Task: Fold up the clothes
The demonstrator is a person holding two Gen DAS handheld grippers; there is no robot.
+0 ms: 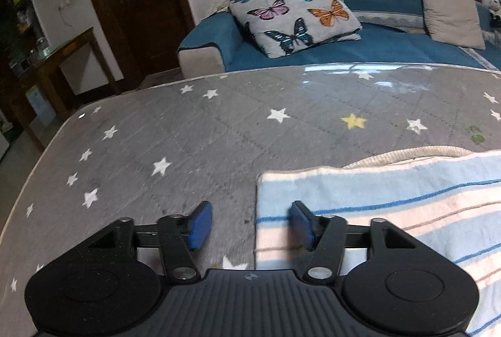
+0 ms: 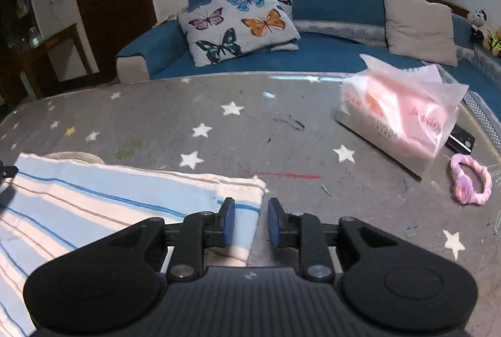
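A folded garment [image 1: 375, 199] with pale blue, white and pink stripes lies flat on the grey star-patterned table cover [image 1: 188, 133]. A beige edge peeks out from under its far side. In the left wrist view my left gripper [image 1: 251, 226] stands open astride the garment's left edge, its right pad over the cloth and its left pad over bare cover. In the right wrist view the garment [image 2: 94, 199] fills the lower left. My right gripper [image 2: 251, 222] hovers at its right edge with a narrow gap between the blue pads, which press on nothing.
A pink tissue pack [image 2: 397, 114], a pink hair band [image 2: 469, 180] and a small black object [image 2: 460, 140] lie on the right part of the table. Beyond the far edge stands a blue sofa [image 2: 328, 55] with a butterfly cushion [image 2: 238, 21].
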